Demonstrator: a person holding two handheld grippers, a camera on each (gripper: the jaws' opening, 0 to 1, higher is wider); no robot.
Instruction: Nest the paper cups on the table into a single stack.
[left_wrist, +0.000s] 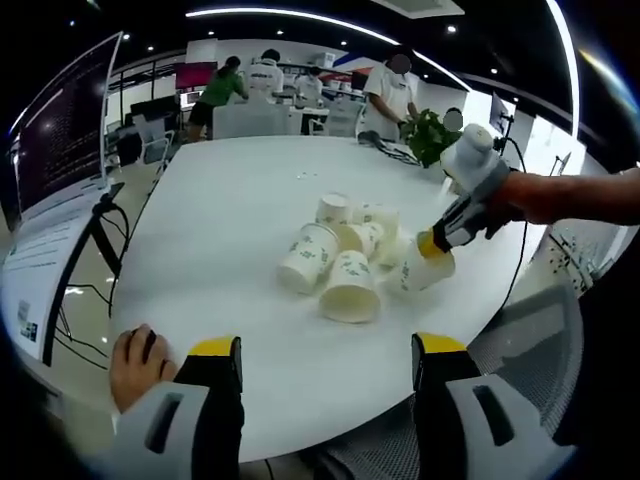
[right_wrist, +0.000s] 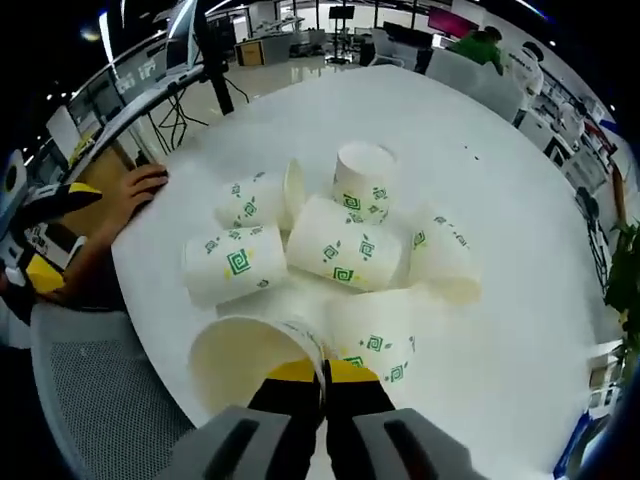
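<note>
Room: open office behind, people at desks far off; I'm working on a round white table (left_wrist: 230, 200).
Right fingers: my right gripper (right_wrist: 322, 385) has its yellow-tipped jaws pressed together on the rim of a paper cup (right_wrist: 250, 352) lying on its side, mouth toward me. In the left gripper view I see that same gripper (left_wrist: 436, 243) coming in from the right, clamped on the cup at the table's near edge.
Why held so: I judge a pinch on the rim leaves the cup's body free to go over or into another.
Left fingers: my left gripper (left_wrist: 325, 365) has its jaws spread wide and pinches nothing; it hangs off the table edge, well apart from the pile.
Pile: remaining cups (right_wrist: 345, 245) lie tumbled together just beyond the held one, one standing upside down (right_wrist: 362, 180), the others on their sides.
Hand: a hand (left_wrist: 135, 362) rests on the table edge, beside my left jaw.
Progress: nothing nested yet, by my reading.
</note>
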